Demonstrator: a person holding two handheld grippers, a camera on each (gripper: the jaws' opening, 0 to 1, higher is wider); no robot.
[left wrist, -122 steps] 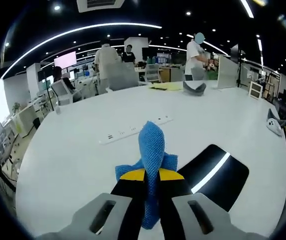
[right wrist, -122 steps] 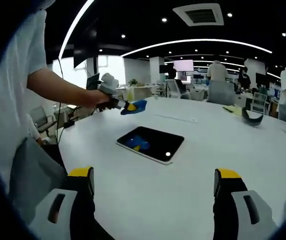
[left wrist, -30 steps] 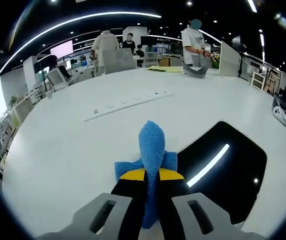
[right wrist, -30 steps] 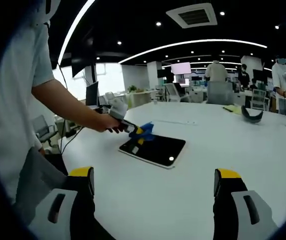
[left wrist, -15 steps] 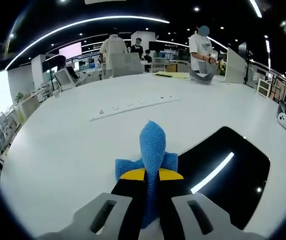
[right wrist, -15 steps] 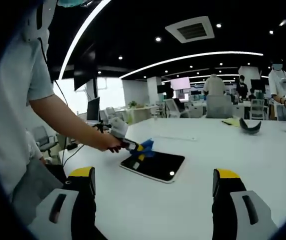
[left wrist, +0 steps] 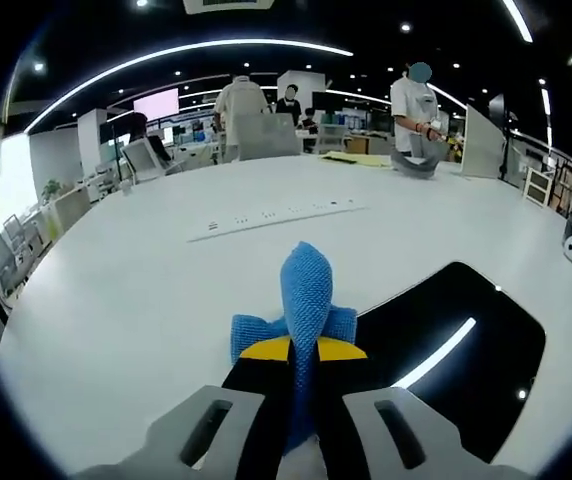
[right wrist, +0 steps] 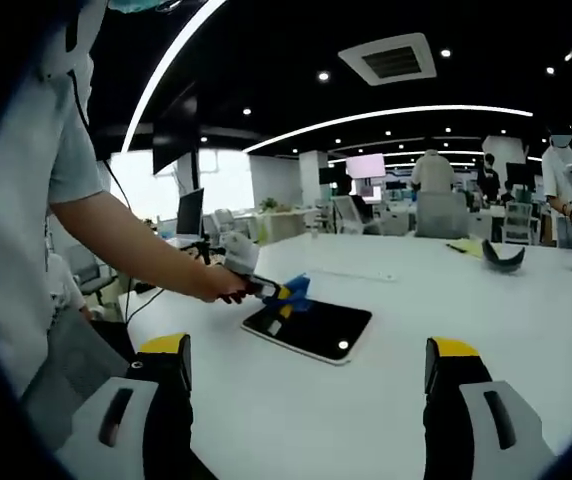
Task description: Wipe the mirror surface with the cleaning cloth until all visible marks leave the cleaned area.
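The mirror [left wrist: 466, 340] lies flat on the white table [left wrist: 116, 300]. My left tongs [left wrist: 304, 350] pinch the blue cloth [left wrist: 306, 290] at its near edge, ready to wipe; my right tongs [right wrist: 306, 375] hang spread, well back.

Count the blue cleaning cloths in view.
1: the blue woven cleaning cloth is clamped in the left gripper, beside the dark rectangular mirror on the white table.
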